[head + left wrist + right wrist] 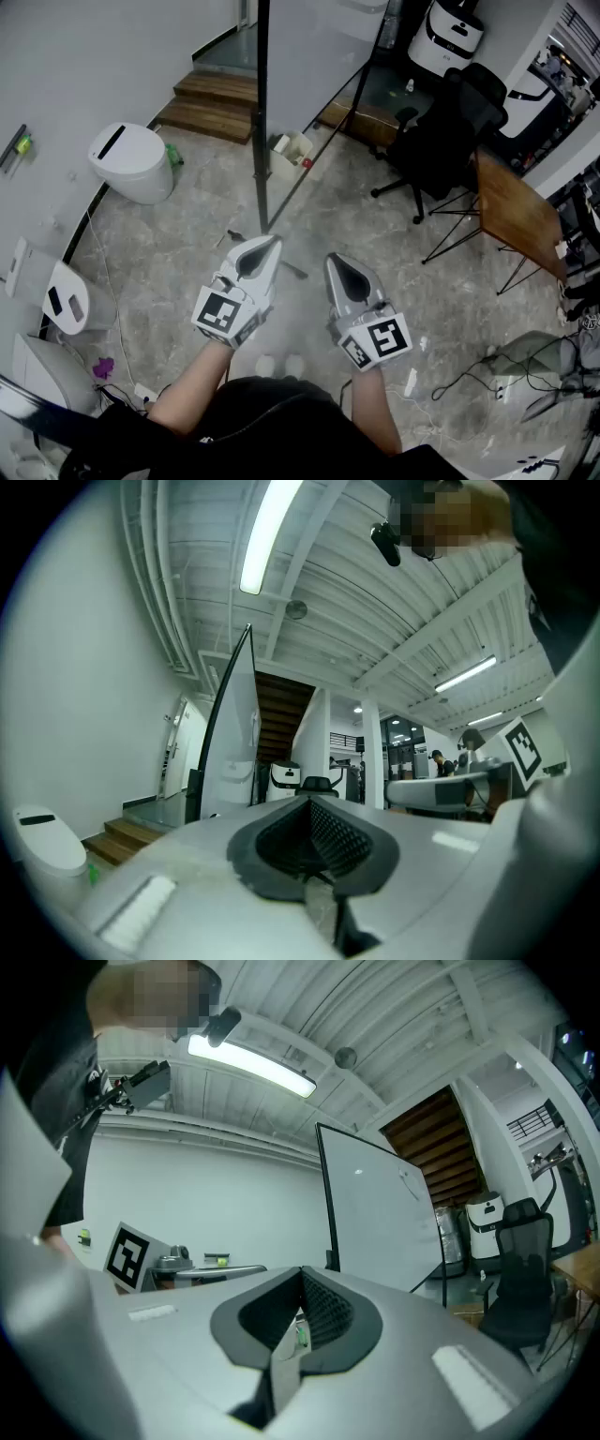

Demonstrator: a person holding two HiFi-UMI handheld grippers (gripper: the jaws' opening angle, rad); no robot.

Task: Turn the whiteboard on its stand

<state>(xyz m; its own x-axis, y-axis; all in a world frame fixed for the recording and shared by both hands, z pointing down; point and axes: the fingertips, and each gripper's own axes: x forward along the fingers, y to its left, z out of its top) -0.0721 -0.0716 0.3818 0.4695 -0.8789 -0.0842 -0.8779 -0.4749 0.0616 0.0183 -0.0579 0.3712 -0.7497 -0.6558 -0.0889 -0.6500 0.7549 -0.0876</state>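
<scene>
Standing upright on the floor, the whiteboard (309,75) lies beyond both grippers, well apart from them. The left gripper (265,248) and right gripper (339,267) are clenched, empty, side by side. A lidded white bin (131,161) sits far left, its contents hidden.

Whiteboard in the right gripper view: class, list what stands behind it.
Past the right edge of the whiteboard show a wooden staircase, a white machine and a black office chair. Whatever stands straight behind the panel is covered.
</scene>
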